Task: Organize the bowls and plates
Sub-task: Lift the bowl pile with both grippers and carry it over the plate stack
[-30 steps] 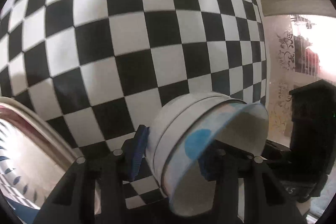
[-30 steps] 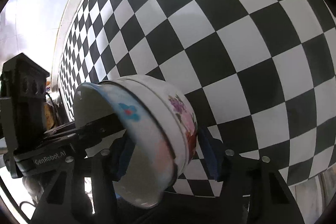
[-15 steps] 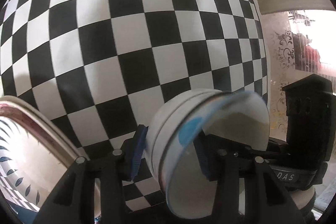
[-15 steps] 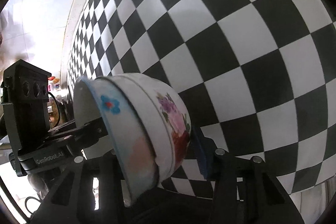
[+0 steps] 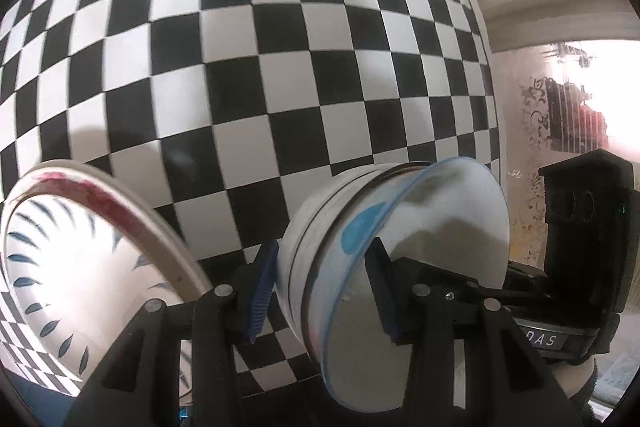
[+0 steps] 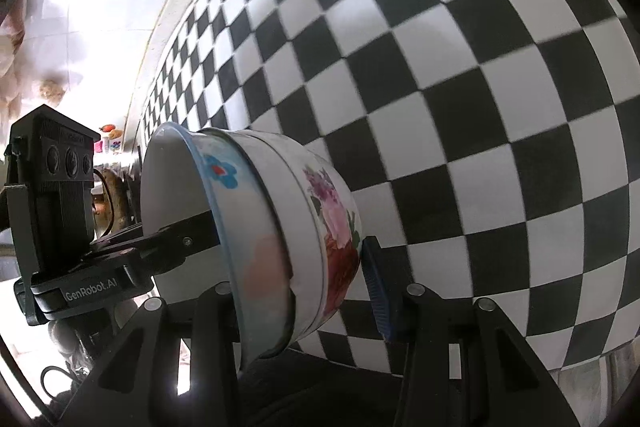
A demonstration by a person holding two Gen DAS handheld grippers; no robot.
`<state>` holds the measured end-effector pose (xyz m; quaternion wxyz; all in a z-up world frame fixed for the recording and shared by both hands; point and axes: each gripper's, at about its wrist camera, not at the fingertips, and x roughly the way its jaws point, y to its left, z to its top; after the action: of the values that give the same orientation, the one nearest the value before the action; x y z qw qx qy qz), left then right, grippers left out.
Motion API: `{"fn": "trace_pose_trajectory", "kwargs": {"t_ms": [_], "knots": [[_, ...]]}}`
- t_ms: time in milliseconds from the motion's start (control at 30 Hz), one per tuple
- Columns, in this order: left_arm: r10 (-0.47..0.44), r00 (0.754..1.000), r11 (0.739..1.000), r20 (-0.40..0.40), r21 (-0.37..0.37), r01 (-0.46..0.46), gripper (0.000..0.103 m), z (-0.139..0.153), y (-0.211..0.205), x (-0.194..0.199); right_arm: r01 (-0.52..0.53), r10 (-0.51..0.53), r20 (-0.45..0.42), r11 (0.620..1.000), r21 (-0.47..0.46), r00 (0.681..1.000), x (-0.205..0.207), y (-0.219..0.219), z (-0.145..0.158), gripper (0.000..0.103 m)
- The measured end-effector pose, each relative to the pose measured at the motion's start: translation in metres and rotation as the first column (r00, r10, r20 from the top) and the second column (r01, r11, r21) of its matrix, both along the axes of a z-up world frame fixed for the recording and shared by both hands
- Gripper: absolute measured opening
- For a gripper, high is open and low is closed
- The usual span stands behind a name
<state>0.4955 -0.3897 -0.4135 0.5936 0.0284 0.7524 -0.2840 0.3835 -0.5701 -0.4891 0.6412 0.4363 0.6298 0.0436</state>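
In the left wrist view, we see our left gripper (image 5: 320, 291) clamped on the bowls (image 5: 400, 267): a nested pair tipped on its side, with one blue pad pressed on the outer wall of the white outer bowl and the other finger inside the blue-rimmed inner bowl. The bowls are held above the checkered cloth (image 5: 248, 75), their mouth turned to the right of the picture. Left of the bowls, a plate (image 5: 80, 267) with a dark red rim and blue leaf marks sits tilted over the cloth. Right of the bowls, the black body of the right gripper (image 5: 580, 239) shows, one of its fingers reaching into the bowls' mouth.

In the right wrist view, our right gripper (image 6: 304, 287) holds the same bowls (image 6: 280, 239). Its jaws have just been closing, and the bowls' wall is now between them: the blue pad (image 6: 376, 287) lies against the flowered outer wall, the other finger is inside the mouth. Left of the bowls we see the left gripper (image 6: 120, 247), its finger reaching into the mouth too. The cloth (image 6: 460, 87) spreads behind and to the right of the bowls.
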Motion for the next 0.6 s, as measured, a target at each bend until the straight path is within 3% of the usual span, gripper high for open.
{"fn": "trace_pose_trajectory", "kwargs": {"t_ms": [267,600], "knots": [[0.050,0.997,0.999,0.054,-0.009,-0.050,0.040,0.035,0.045,0.010,-0.072,0.072,0.055,0.997,-0.018,0.996,0.028,0.037,0.035,0.045],[0.161,0.982,0.987,0.104,0.004,-0.162,0.040,0.059,0.132,0.024,-0.194,0.193,0.101,0.981,0.000,0.976,0.068,0.123,0.057,0.045]]}}
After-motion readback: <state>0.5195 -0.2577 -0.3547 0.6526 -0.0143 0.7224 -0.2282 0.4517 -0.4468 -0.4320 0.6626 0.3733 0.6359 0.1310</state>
